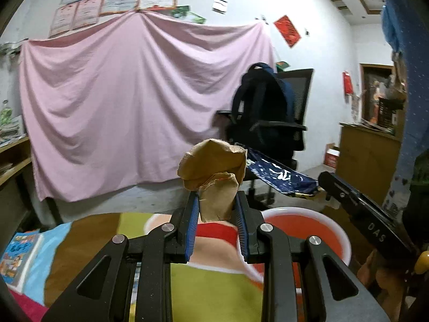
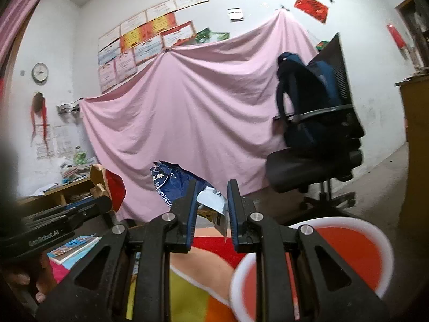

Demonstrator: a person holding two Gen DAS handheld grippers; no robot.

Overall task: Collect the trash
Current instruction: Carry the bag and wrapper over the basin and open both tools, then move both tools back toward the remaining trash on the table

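Paper scrap (image 1: pixel 214 171), brown, crumpled; wrapper (image 2: pixel 185 185), blue, glossy.

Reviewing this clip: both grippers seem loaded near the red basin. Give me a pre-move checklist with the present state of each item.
1. Left gripper clamped on the brown paper bag: ok, the pads pinch its lower end.
2. Right gripper clamped on the blue snack wrapper: ok, its white end sits between the pads.
3. Red basin within view as the drop target: ok, below and to the right of both grippers.
4. Basin empty enough to take the trash: cannot tell, its inside is blurred and partly hidden.
5. The two grippers clear of each other: ok, apart in both views.
6. Further trash left on the colourful cloth: cannot tell, the grippers cover most of it.
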